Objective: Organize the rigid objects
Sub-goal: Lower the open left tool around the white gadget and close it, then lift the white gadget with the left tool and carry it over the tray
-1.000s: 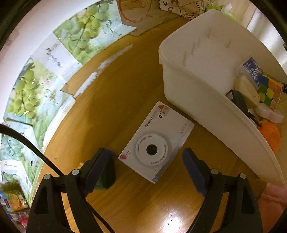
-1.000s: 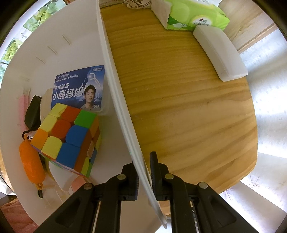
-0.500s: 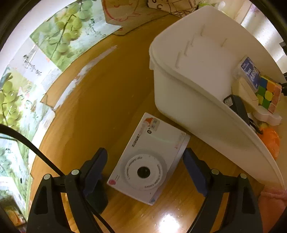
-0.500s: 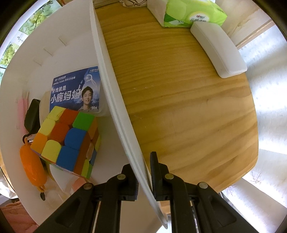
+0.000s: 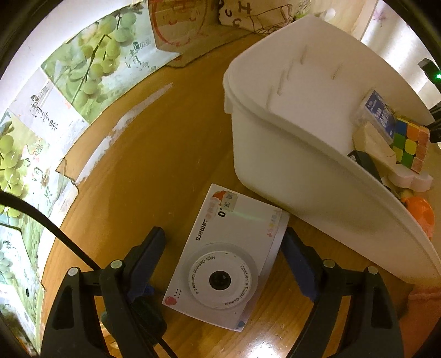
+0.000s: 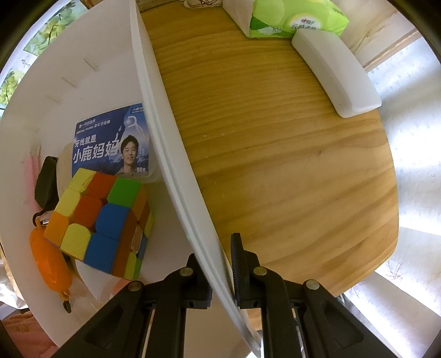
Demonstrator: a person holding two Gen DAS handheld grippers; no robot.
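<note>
A white children's digital camera (image 5: 226,256) lies flat on the wooden table, its far corner touching the white bin (image 5: 289,154). My left gripper (image 5: 223,247) is open, one finger on each side of the camera, not touching it. My right gripper (image 6: 217,261) is shut on the bin's right wall (image 6: 176,165). Inside the bin are a colour cube (image 6: 102,214), a blue floss box (image 6: 110,143), an orange case (image 6: 49,264) and a black object (image 6: 46,181).
Grape-print cartons (image 5: 41,132) stand along the table's left edge. A green tissue pack (image 6: 292,16) and a white case (image 6: 336,74) lie at the far right of the table. The table edge (image 6: 386,247) drops off to the right.
My left gripper has moved forward and down, so the camera now sits between its open fingers. The bin, held by my right gripper, has tilted and shifted slightly.
</note>
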